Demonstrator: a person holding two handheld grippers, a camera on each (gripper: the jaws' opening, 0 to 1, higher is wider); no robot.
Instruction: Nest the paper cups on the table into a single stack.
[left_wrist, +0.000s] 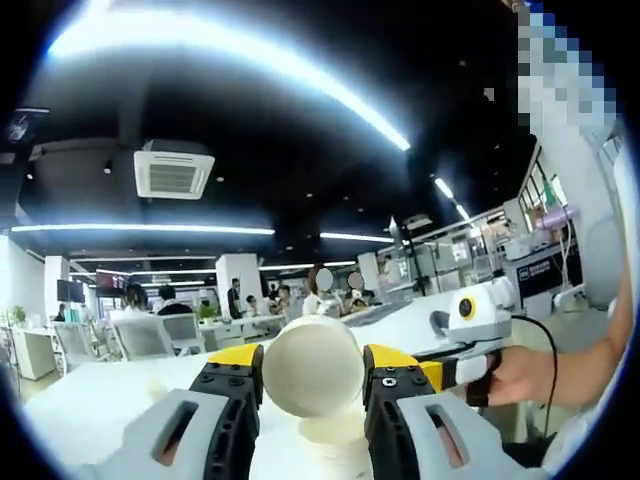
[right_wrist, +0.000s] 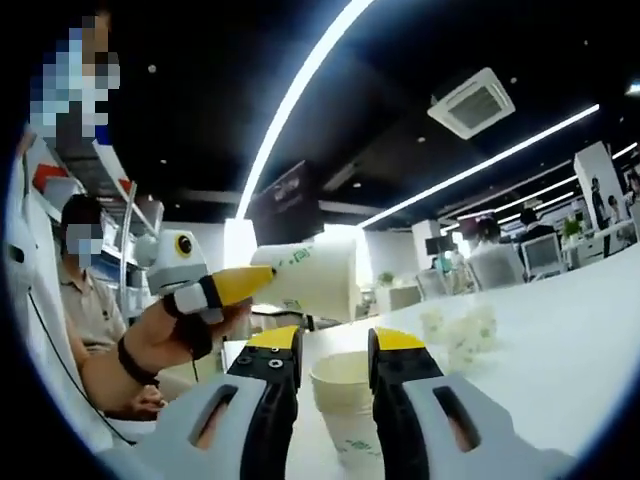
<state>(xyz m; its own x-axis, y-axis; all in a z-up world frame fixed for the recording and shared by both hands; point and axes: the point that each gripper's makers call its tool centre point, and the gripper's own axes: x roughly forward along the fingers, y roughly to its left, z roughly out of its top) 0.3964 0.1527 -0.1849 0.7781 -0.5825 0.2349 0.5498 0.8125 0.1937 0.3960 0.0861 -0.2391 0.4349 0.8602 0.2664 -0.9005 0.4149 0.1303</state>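
Observation:
My left gripper (left_wrist: 312, 362) is shut on a white paper cup (left_wrist: 312, 366), held on its side so its round base faces the camera. In the right gripper view the same cup (right_wrist: 312, 277) hangs tilted in the left gripper (right_wrist: 243, 285), just above and behind a second cup. That second paper cup (right_wrist: 345, 400) stands upright on the white table (right_wrist: 560, 350), and my right gripper (right_wrist: 335, 348) is shut on its sides. In the left gripper view this lower cup (left_wrist: 335, 430) shows below the held one, with the right gripper (left_wrist: 462, 362) coming in from the right.
A few more pale cups (right_wrist: 460, 330), blurred, sit farther back on the table. A hand (left_wrist: 525, 375) holds the right gripper; another hand (right_wrist: 165, 335) holds the left. Office desks, chairs (left_wrist: 145, 335) and seated people lie beyond the table's far edge.

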